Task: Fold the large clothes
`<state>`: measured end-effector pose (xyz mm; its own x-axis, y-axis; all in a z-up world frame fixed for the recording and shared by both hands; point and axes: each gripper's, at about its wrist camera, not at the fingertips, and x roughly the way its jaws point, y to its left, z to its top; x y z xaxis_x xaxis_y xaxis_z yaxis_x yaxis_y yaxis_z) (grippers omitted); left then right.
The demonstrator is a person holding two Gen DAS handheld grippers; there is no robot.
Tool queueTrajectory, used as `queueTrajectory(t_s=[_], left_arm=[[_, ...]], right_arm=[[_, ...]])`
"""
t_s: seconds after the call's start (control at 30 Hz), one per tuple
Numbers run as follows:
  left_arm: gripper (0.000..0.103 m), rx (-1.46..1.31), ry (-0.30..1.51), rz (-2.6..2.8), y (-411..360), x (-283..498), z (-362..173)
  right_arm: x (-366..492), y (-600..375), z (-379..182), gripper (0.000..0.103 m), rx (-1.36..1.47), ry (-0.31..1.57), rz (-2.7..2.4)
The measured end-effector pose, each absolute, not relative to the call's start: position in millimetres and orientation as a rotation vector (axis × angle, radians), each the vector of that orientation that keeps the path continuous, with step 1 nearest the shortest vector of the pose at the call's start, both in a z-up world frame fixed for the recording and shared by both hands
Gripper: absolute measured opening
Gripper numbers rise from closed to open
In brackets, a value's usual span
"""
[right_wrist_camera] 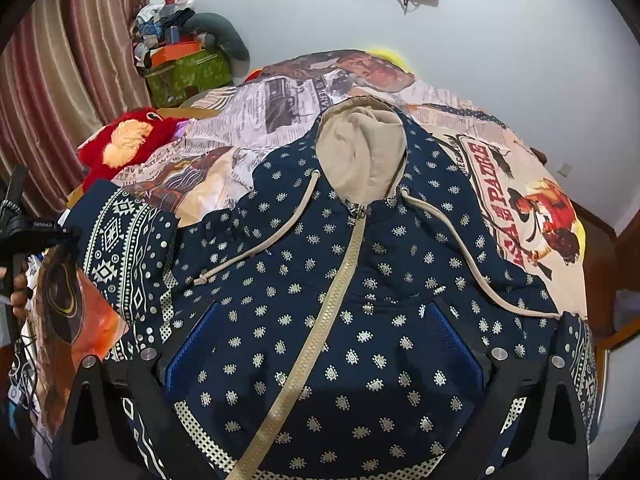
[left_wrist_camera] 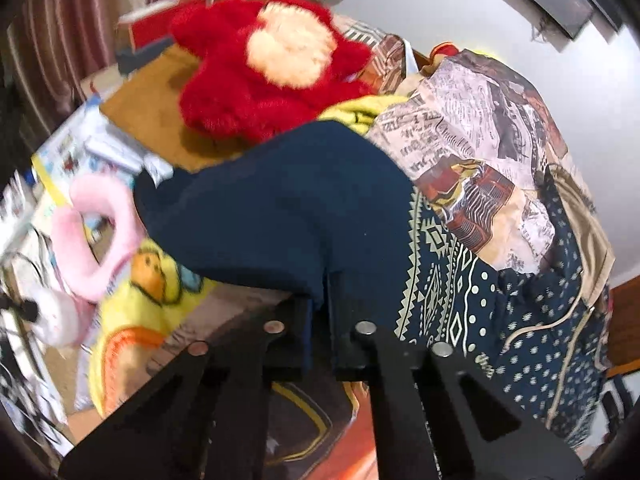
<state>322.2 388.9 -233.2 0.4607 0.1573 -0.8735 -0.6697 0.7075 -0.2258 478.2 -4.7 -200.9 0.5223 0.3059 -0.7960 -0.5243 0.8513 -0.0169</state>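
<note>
Pinching a fold of the navy hoodie (left_wrist_camera: 280,208), the left hand-held gripper (left_wrist_camera: 320,312) has its jaws drawn nearly together with dark cloth caught between them at lower centre of the left wrist view. What it holds looks like a sleeve or side panel turned to its plain inner face, lifted clear of the bed. In the right wrist view the hoodie lies front-up across the middle of the frame, beige zipper (right_wrist_camera: 320,328) running from lower left up to the beige-lined hood (right_wrist_camera: 362,152) at upper centre, on a newspaper-print bedspread (right_wrist_camera: 256,120). The right hand-held gripper (right_wrist_camera: 326,344) stands wide, its blue-padded fingers (right_wrist_camera: 192,344) spread either side of the chest panel and gripping nothing; whether the tips touch the cloth I cannot tell.

Slippage is the chief risk, in my judgement: the left grip takes only a narrow bite of thick fabric, so a quick pull could drag it free and drop the fold crooked. With the body unpinned, the whole garment could slide instead of folding. The loose drawcords (right_wrist_camera: 256,248) may get trapped inside the fold. A red plush toy (left_wrist_camera: 272,64) and a pink ring cushion (left_wrist_camera: 100,236) crowd the left of the frame and could snag a swung sleeve.
</note>
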Motion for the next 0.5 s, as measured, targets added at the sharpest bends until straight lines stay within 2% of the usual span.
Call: queueTrajectory(t_s=[0.3, 0.5], left_arm=[[0.002, -0.443, 0.844, 0.416, 335, 344, -150], [0.002, -0.269, 0.756, 0.274, 254, 369, -95]], right_arm=[[470, -39, -183, 0.1, -0.291, 0.88, 0.477], [465, -77, -164, 0.1, -0.245, 0.866, 0.443]])
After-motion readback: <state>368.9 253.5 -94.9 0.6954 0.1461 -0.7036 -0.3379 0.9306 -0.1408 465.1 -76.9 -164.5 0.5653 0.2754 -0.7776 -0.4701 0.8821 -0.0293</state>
